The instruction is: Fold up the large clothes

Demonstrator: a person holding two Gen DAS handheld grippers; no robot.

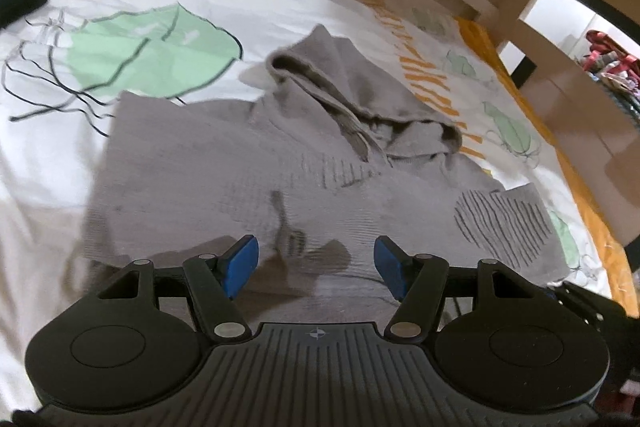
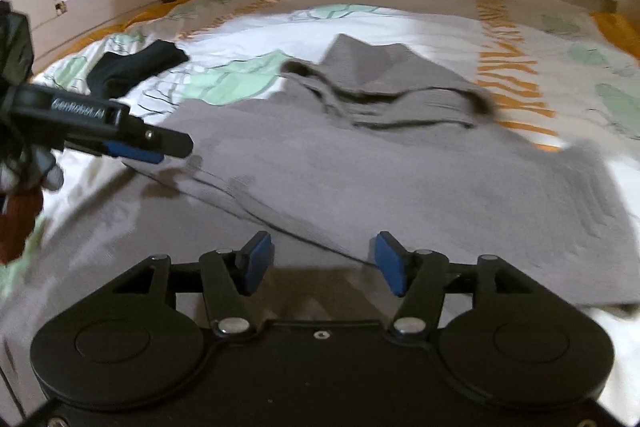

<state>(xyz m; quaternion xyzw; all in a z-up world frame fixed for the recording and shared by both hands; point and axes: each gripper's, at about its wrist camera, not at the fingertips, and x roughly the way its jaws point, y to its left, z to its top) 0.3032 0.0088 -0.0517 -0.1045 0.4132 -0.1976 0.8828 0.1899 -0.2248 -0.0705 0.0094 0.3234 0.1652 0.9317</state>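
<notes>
Left gripper (image 1: pixel 316 263): jaws apart, nothing between the blue pads, hovering over the near hem of the grey hoodie (image 1: pixel 224 167). Right gripper (image 2: pixel 324 263): jaws likewise apart and empty, above the same garment. The hoodie lies spread on the patterned bedsheet (image 1: pixel 100 3), hood (image 1: pixel 352 95) bunched at the far end, one sleeve apparently already folded across the body. A black garment (image 2: pixel 136 67) sits well apart on the far left. I judge we are between folds. Next move calls for clamping both near corners of the hem, then carrying them towards the hood.
</notes>
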